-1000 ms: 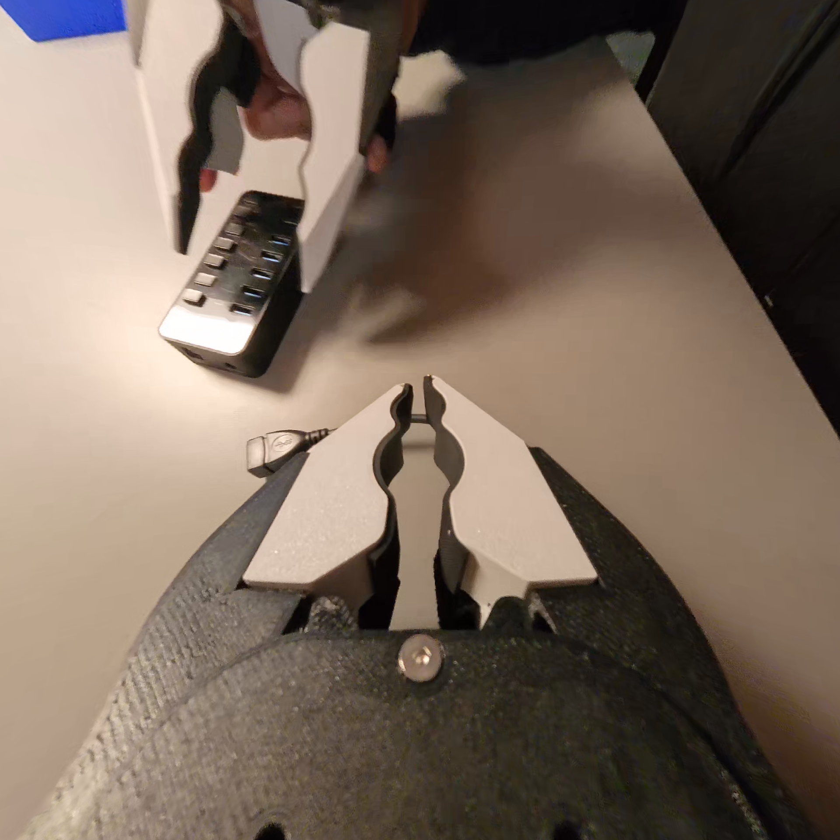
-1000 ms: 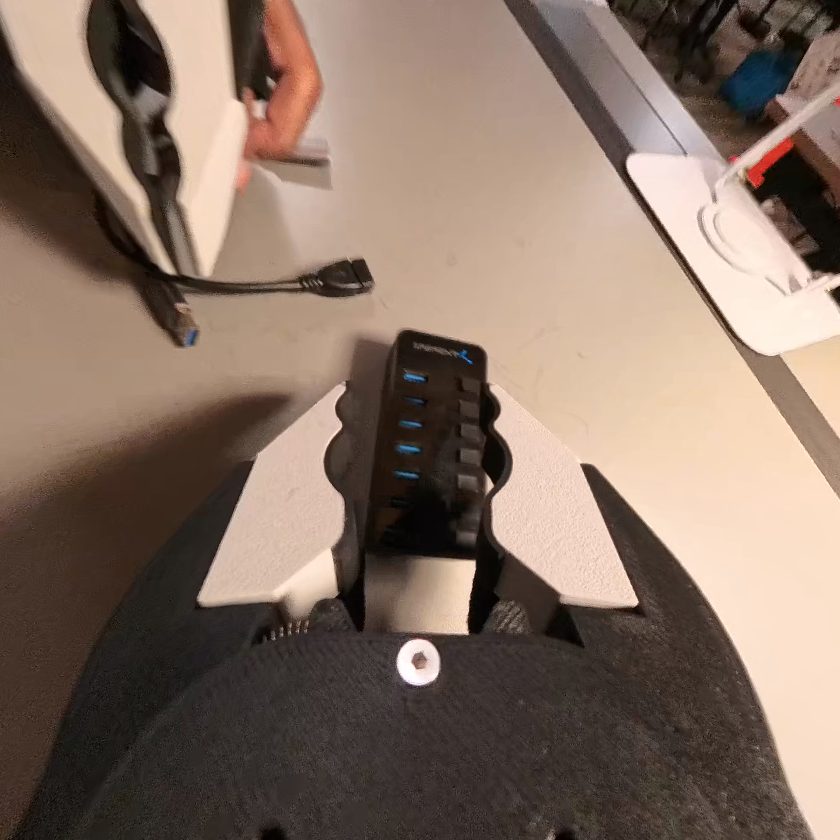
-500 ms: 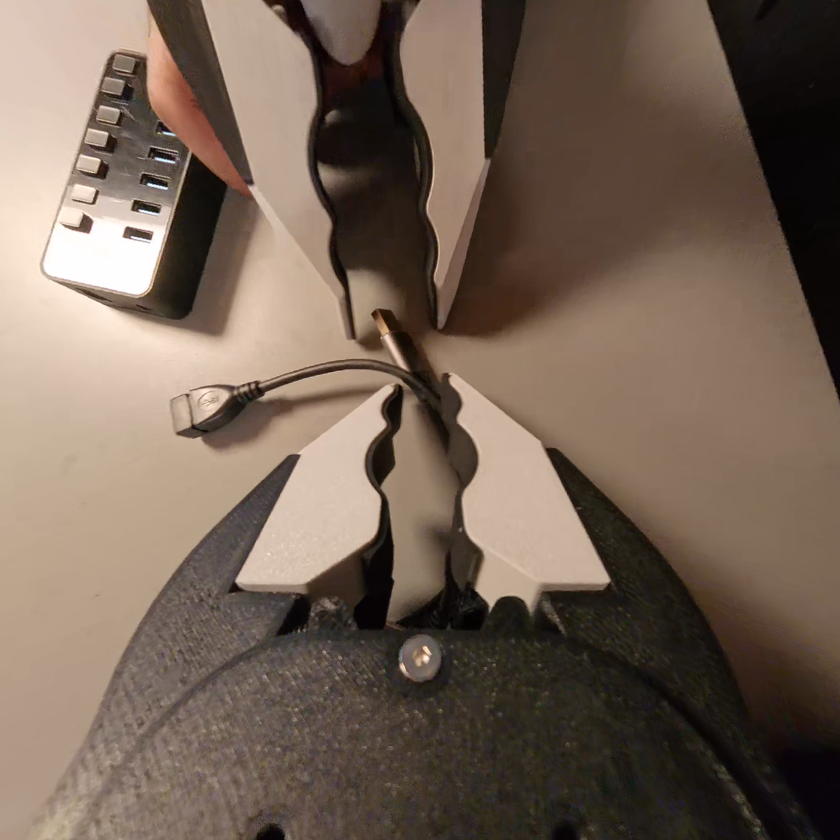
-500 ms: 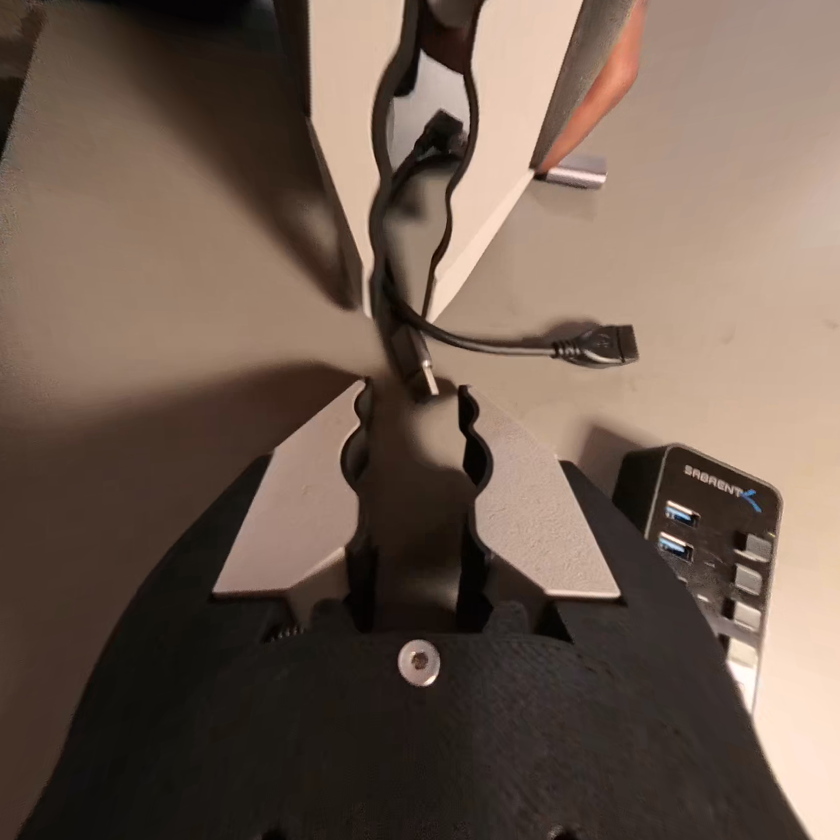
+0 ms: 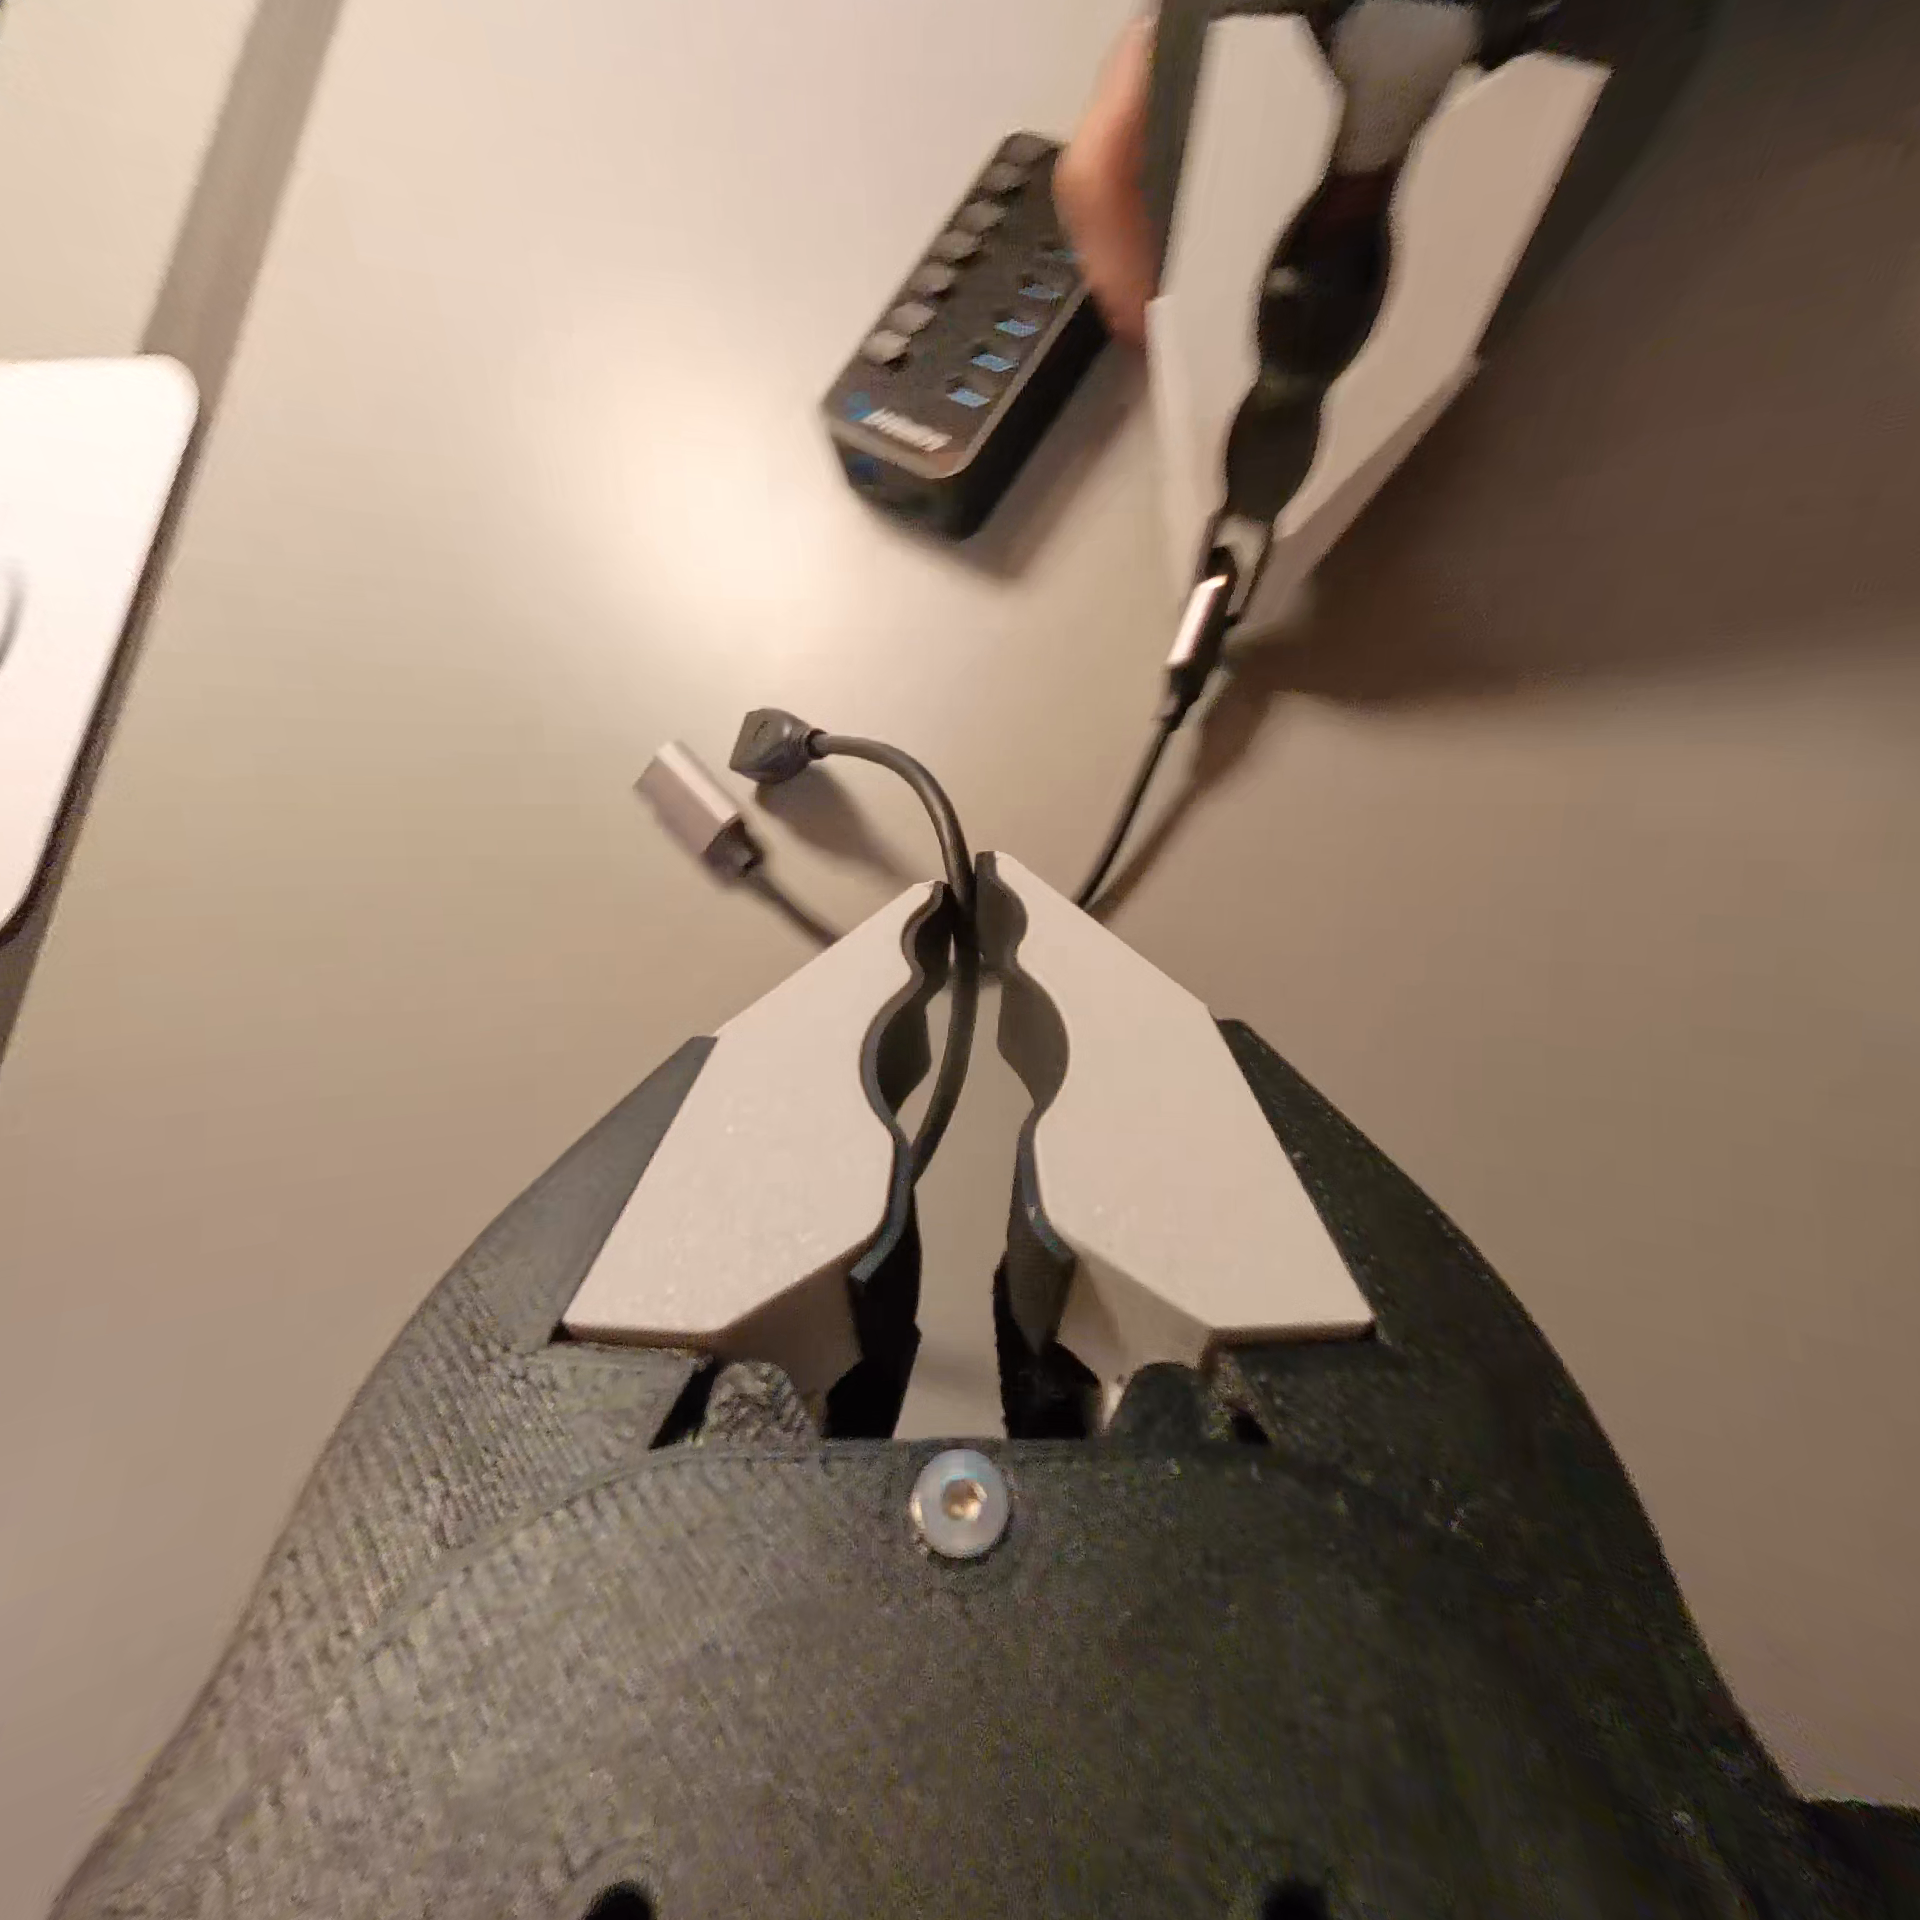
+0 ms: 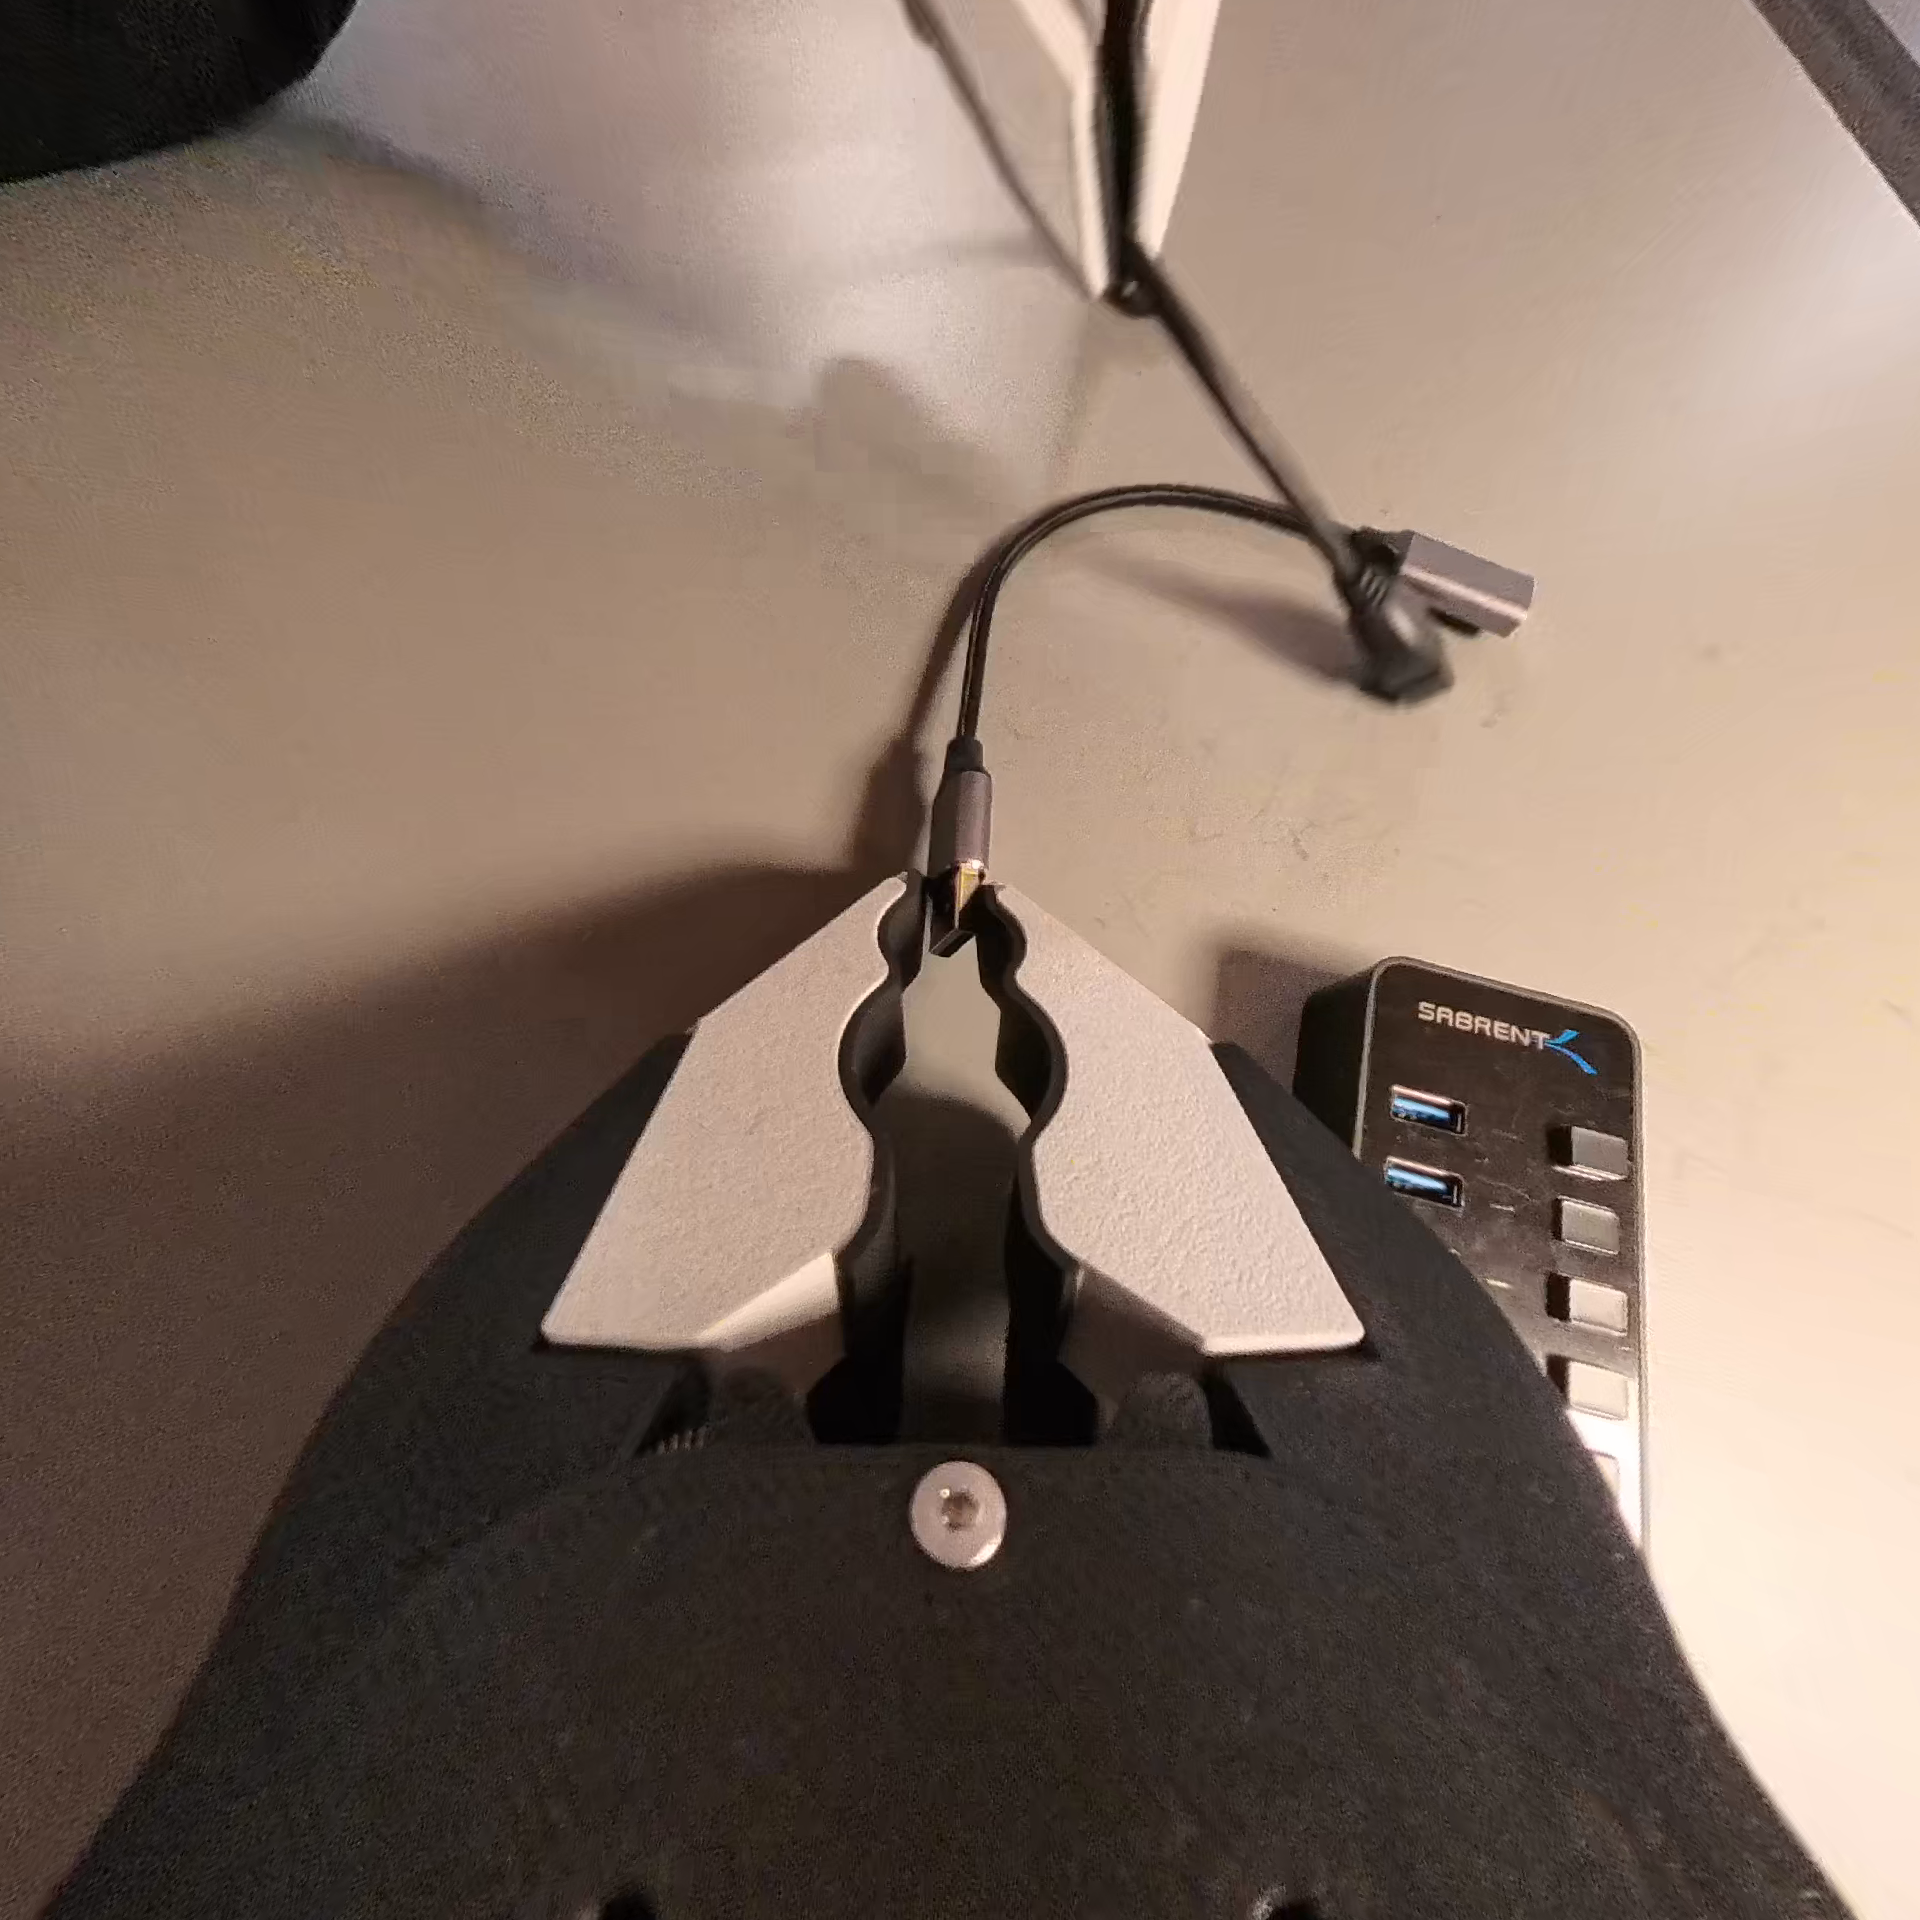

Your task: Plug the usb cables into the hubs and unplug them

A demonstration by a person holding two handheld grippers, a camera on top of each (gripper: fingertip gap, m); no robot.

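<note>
Right wrist view: right claw (image 6: 951, 914) closed down on the metal plug (image 6: 954, 914) of the grey braided cable (image 6: 982, 613), pinched at the very fingertips, plug tip pointing back toward the camera. Cable loops over the worktop (image 6: 416, 727) to its grey socket end (image 6: 1465, 566). Black hub (image 6: 1496, 1174) lies just beside the claw on its right side, blue ports facing up, all seen ports empty.

Left wrist view: left claw (image 5: 961, 894) nearly closed on the thin black cable (image 5: 940, 821); its black connector (image 5: 769, 743) hangs free beyond the tips, close to the grey socket end (image 5: 694, 805).

Step, as judged: pick-up done, plugging not begun. Next move needs the right claw's plug turned to face a port and squared to the slot. The tip grip looks shallow and could slip under push.
</note>
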